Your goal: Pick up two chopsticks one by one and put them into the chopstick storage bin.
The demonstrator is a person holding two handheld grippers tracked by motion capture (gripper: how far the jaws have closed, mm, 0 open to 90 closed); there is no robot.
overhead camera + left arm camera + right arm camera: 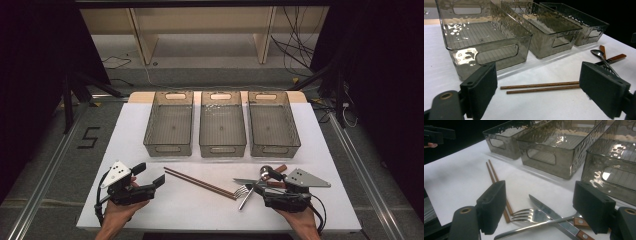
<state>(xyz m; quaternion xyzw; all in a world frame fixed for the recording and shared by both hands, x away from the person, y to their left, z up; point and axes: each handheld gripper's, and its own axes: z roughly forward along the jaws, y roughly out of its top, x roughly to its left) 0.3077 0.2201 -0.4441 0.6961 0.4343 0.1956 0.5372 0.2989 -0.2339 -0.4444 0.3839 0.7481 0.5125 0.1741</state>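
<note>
A pair of brown chopsticks (pixel 200 183) lies on the white table top (pixel 190 212), between my two grippers. A fork (pixel 242 190), a knife (pixel 250 182) and a spoon (pixel 263 173) lie crossed in a heap at the right. My right gripper (pixel 257 185) is open just above that heap; in the right gripper view (pixel 541 195) the fork (pixel 529 216) and the knife (pixel 546 208) lie between the jaws, untouched. My left gripper (pixel 150 173) stands open at the front left with nothing in it, and the chopsticks (pixel 541 87) lie ahead of its jaws (pixel 539 75).
Three clear grey bins stand side by side at the back of the table: left (pixel 168 148), middle (pixel 222 149), right (pixel 275 148). All are empty. Shelving and cables are on the floor beyond the table.
</note>
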